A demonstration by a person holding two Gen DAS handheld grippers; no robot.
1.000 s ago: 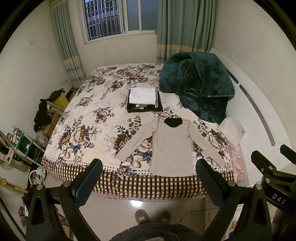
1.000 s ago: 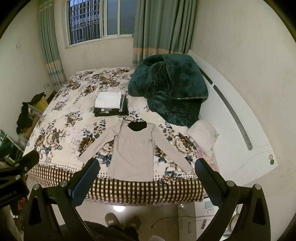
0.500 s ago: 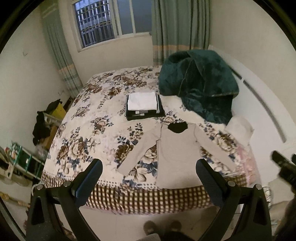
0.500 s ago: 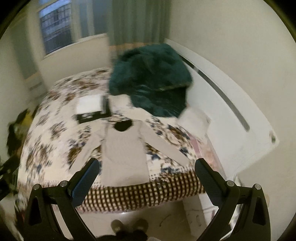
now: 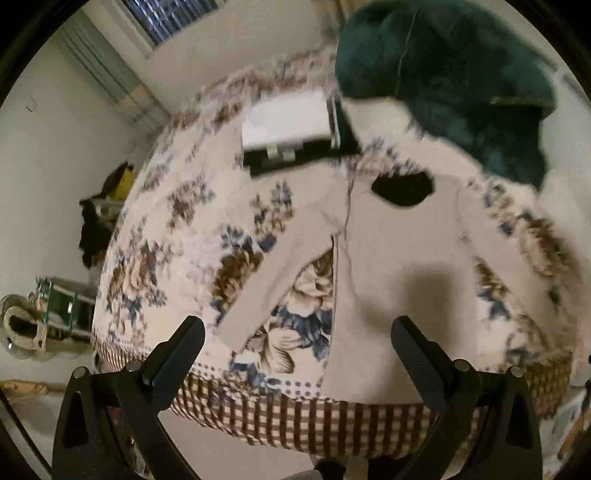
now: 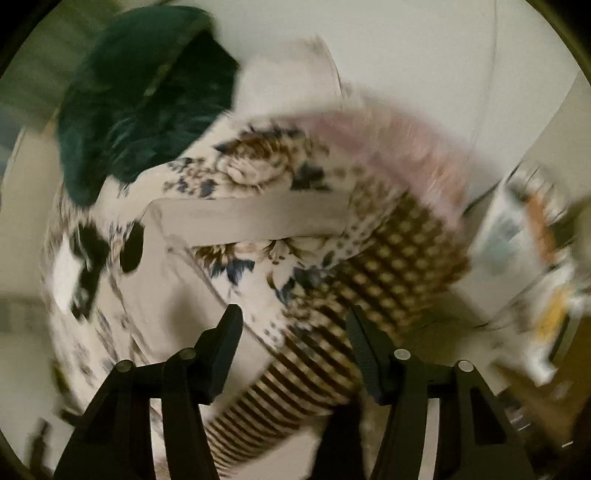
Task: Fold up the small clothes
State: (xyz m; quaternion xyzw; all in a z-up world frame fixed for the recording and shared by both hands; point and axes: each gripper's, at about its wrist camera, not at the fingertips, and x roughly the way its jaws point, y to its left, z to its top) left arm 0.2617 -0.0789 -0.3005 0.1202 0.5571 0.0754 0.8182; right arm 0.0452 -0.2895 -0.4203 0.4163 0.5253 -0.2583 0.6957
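On the bed, left to right
Bedspread (image 5: pixel 177 280): cream fabric printed with brown and blue flowers; a brown-and-cream check band runs along the hanging edge.
Folded stack (image 5: pixel 291 136): flat rectangle, white layer on top of black ones, lying beyond the shirt's collar.
Long-sleeved shirt (image 5: pixel 399 280): plain beige knit, spread flat with the front up, both sleeves angled outward, hem at the checked edge; the collar opening shows black.
Green blanket (image 5: pixel 454 85): deep green plush, heaped in soft folds at the far right of the bed.
Left gripper (image 5: pixel 295 354): black, ribbed pads, jaws spread wide and holding nothing; it hangs over the near edge, the shirt's left sleeve cuff showing between the fingers and the body just inside the right finger. Contact with the cloth cannot be judged.
Right gripper (image 6: pixel 293 332): black, ribbed pads, jaws parted and holding nothing; this view is tilted and blurred. The shirt (image 6: pixel 177 280) lies to the left of the fingers, its right sleeve (image 6: pixel 251 216) stretched straight above them, apart from both pads.
Room: pale walls, a barred window (image 5: pixel 166 16) with a curtain, clutter on the floor at the left.
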